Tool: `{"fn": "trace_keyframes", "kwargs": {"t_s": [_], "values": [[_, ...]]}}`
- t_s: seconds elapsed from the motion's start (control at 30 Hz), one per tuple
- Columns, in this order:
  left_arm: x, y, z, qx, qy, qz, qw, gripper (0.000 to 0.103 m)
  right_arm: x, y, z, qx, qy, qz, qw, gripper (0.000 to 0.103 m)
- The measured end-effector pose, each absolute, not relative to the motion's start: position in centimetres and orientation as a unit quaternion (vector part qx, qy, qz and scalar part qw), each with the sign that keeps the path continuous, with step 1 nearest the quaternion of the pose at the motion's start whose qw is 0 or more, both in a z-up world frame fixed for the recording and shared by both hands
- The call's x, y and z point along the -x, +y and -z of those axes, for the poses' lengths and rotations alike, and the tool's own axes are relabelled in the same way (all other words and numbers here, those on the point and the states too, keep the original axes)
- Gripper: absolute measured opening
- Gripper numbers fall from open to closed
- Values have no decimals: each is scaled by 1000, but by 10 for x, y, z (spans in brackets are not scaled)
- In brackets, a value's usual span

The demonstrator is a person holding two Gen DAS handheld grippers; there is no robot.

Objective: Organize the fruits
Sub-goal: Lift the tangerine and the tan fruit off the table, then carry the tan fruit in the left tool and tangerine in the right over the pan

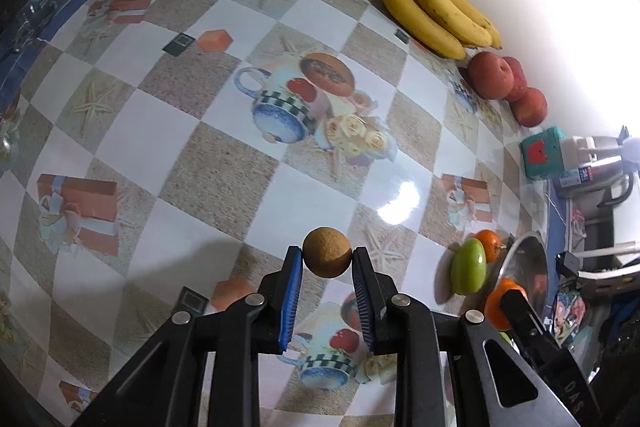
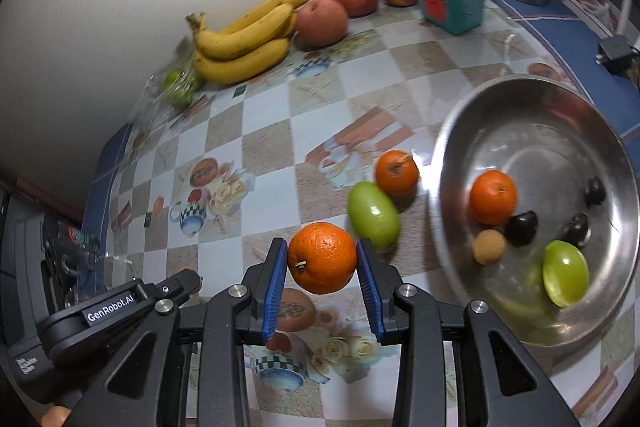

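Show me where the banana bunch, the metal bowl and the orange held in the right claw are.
banana bunch (image 2: 244,39): right wrist view, middle of the bunch.
metal bowl (image 2: 452,131): right wrist view, its upper left rim.
orange (image 2: 322,257): right wrist view, centre of its peel, between the claw's blue pads.

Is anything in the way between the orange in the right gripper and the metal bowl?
A green fruit lies on the table between the held orange and the metal bowl, by the rim; lifted over it, nothing else blocks.
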State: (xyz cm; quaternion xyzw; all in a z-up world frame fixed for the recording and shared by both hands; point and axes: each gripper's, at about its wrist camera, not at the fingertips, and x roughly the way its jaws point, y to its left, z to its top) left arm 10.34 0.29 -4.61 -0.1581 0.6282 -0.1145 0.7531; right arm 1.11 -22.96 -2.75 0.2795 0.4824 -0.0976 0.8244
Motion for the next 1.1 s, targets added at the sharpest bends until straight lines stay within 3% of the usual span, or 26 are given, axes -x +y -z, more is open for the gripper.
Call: {"fn": "trace_keyframes", "kwargs": {"t_s": [0.7,1.1], "values": [[-58,-116,29,38,612,248,750,27,51,-352,14,-376,425,224,792,37],[-44,-193,22,-19,558,333,760,28,55,-376,35,-400,432,234,774,37]]}}
